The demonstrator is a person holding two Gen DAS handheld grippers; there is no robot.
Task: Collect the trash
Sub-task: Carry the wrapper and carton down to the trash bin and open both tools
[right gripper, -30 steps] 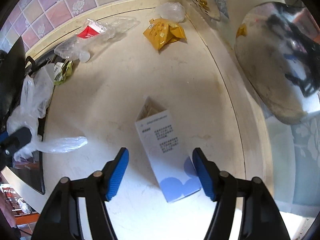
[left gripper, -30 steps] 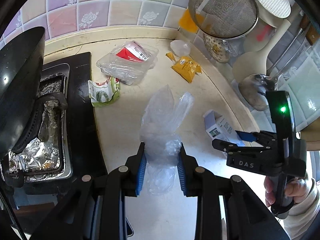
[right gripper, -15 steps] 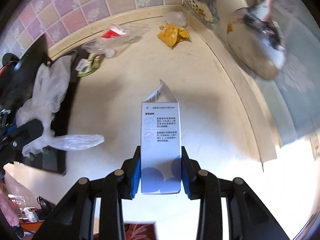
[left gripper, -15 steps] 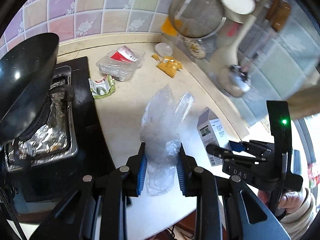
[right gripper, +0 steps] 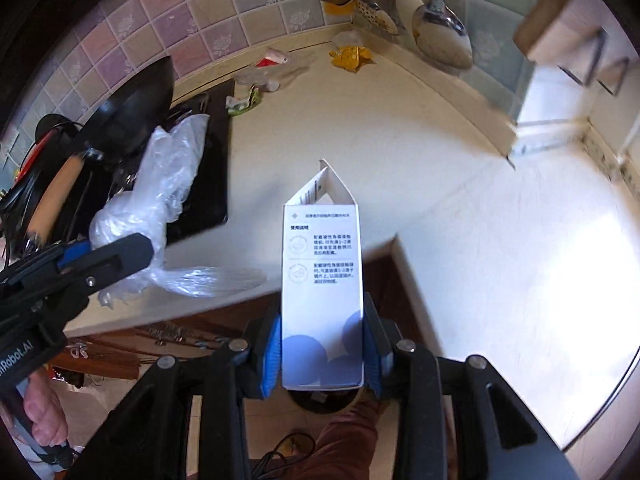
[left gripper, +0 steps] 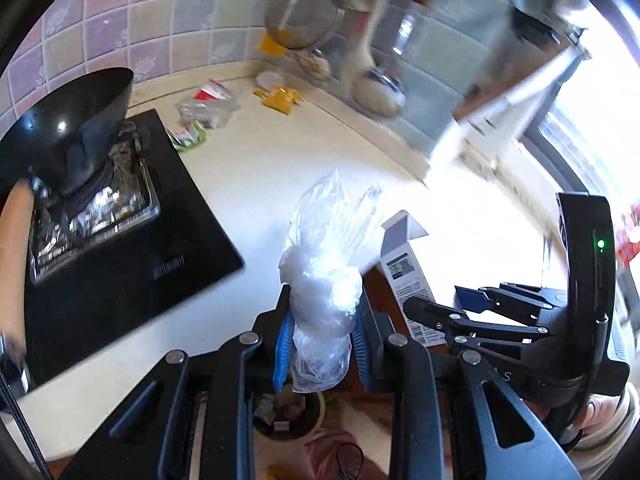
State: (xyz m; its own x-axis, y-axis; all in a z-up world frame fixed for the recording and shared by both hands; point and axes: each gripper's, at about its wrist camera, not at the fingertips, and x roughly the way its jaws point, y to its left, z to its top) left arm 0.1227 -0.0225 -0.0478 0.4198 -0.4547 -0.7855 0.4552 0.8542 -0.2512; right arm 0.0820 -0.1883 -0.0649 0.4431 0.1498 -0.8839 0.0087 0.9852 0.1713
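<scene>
Left claw (left gripper: 320,336) gripping bag (left gripper: 328,264), right claw (right gripper: 322,354) clamping box (right gripper: 322,280); both hanging past counter (right gripper: 400,140) front edge, bin (left gripper: 288,412) directly under left.

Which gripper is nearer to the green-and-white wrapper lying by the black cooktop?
Left. The left gripper, shut on the clear plastic bag, is on the cooktop side, closer to the wrapper. The right gripper, clamping the white carton, is farther off.
</scene>
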